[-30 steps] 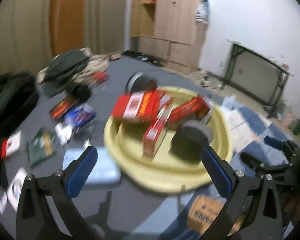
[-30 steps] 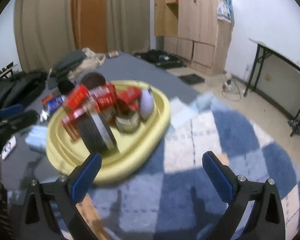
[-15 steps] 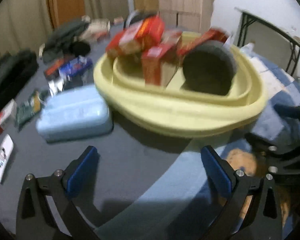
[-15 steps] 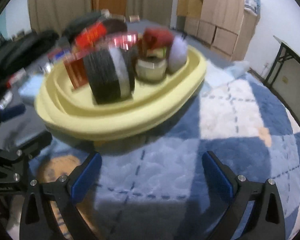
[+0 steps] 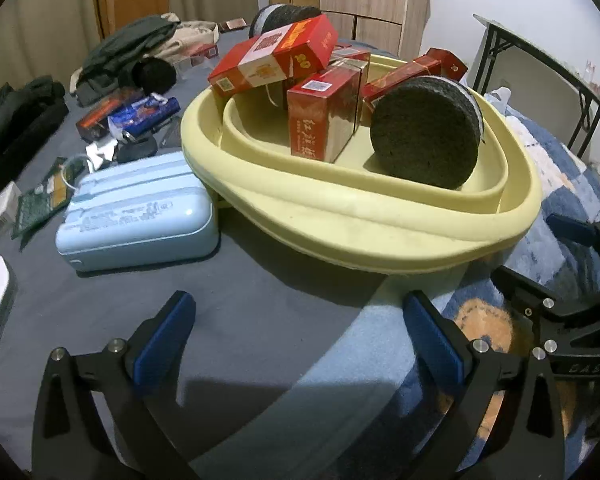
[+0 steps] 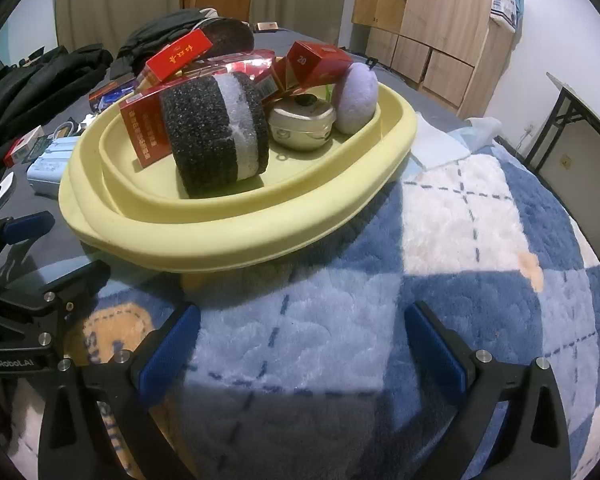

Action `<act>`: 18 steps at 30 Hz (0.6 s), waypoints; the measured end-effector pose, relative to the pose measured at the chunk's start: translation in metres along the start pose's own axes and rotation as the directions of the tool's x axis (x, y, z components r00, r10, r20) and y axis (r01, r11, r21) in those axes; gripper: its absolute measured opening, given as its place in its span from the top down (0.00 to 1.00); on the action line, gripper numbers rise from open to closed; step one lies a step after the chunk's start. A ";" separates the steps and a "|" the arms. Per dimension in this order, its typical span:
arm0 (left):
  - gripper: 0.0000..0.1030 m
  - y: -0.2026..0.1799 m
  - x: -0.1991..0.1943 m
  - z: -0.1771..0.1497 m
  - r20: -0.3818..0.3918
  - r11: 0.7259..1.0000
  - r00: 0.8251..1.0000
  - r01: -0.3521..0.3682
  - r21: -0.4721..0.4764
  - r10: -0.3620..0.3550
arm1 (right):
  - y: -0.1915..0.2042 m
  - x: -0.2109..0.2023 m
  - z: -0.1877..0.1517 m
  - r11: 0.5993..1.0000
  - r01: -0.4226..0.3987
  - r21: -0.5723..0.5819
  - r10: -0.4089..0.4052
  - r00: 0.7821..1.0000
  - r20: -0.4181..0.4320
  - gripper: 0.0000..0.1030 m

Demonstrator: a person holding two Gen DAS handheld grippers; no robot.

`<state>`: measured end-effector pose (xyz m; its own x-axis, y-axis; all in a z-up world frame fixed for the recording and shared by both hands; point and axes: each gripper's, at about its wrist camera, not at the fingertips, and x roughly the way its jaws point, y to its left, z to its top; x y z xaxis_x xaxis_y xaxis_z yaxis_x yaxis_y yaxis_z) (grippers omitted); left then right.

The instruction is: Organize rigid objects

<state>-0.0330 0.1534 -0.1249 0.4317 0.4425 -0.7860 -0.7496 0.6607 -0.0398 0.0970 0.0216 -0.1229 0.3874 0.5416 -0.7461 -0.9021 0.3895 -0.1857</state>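
A yellow oval basin (image 5: pixel 380 216) sits on the bed, also in the right wrist view (image 6: pixel 228 240). It holds several red boxes (image 5: pixel 276 56), a dark round sponge roll (image 5: pixel 424 136) (image 6: pixel 216 136), a beige case (image 6: pixel 300 124) and a lilac puff (image 6: pixel 356 96). A light blue case (image 5: pixel 140 216) lies on the sheet, touching the basin's left side. My left gripper (image 5: pixel 300 340) is open and empty, low in front of the basin. My right gripper (image 6: pixel 300 344) is open and empty over the blue blanket, near the basin's front rim.
Small packets and boxes (image 5: pixel 132 116) lie scattered left of the basin, with dark clothes (image 5: pixel 16 120) beyond. A blue and white plaid blanket (image 6: pixel 480 240) covers the right side. Wooden cabinets (image 6: pixel 440 20) and a folding table (image 5: pixel 540 68) stand behind.
Both grippers have dropped lower and closer to the basin, which now fills more of each view. Both stay open and empty.
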 end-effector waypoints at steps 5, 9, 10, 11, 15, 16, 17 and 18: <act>0.00 -0.002 0.000 -0.001 0.000 1.000 1.000 0.002 -0.001 -0.002 | 0.000 0.000 0.000 1.000 0.000 0.000 0.000 1.000 0.000 0.00; 0.00 -0.001 0.000 -0.001 0.000 1.000 1.000 0.005 -0.003 -0.005 | 0.000 0.000 0.000 1.000 0.000 0.000 0.000 1.000 0.000 0.00; 0.00 -0.001 0.000 -0.001 0.000 1.000 1.000 0.004 -0.003 -0.004 | 0.000 0.000 0.000 1.000 0.000 0.000 0.000 1.000 0.000 0.00; 0.00 -0.002 0.000 -0.001 0.000 1.000 1.000 0.004 -0.002 -0.004 | 0.000 0.000 0.000 1.000 0.000 0.000 0.000 1.000 0.000 0.00; 0.00 -0.002 0.000 -0.001 0.000 1.000 1.000 0.004 -0.002 -0.004 | 0.000 0.000 0.000 1.000 0.000 0.000 0.000 1.000 0.000 0.00; 0.00 -0.001 0.000 -0.001 0.000 1.000 1.000 0.004 -0.003 -0.004 | 0.000 0.000 0.000 1.000 -0.001 0.000 0.001 1.000 0.000 0.00; 0.00 -0.001 0.000 -0.001 0.000 1.000 1.000 0.004 -0.002 -0.004 | 0.000 0.000 0.000 1.000 -0.001 0.000 0.001 1.000 0.000 0.00; 0.00 -0.002 0.000 -0.001 0.000 1.000 1.000 0.004 -0.002 -0.004 | 0.000 0.000 0.000 1.000 0.000 0.000 0.000 1.000 0.000 0.00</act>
<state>-0.0321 0.1519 -0.1252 0.4346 0.4402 -0.7857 -0.7490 0.6611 -0.0439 0.0965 0.0217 -0.1228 0.3878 0.5413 -0.7461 -0.9020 0.3895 -0.1863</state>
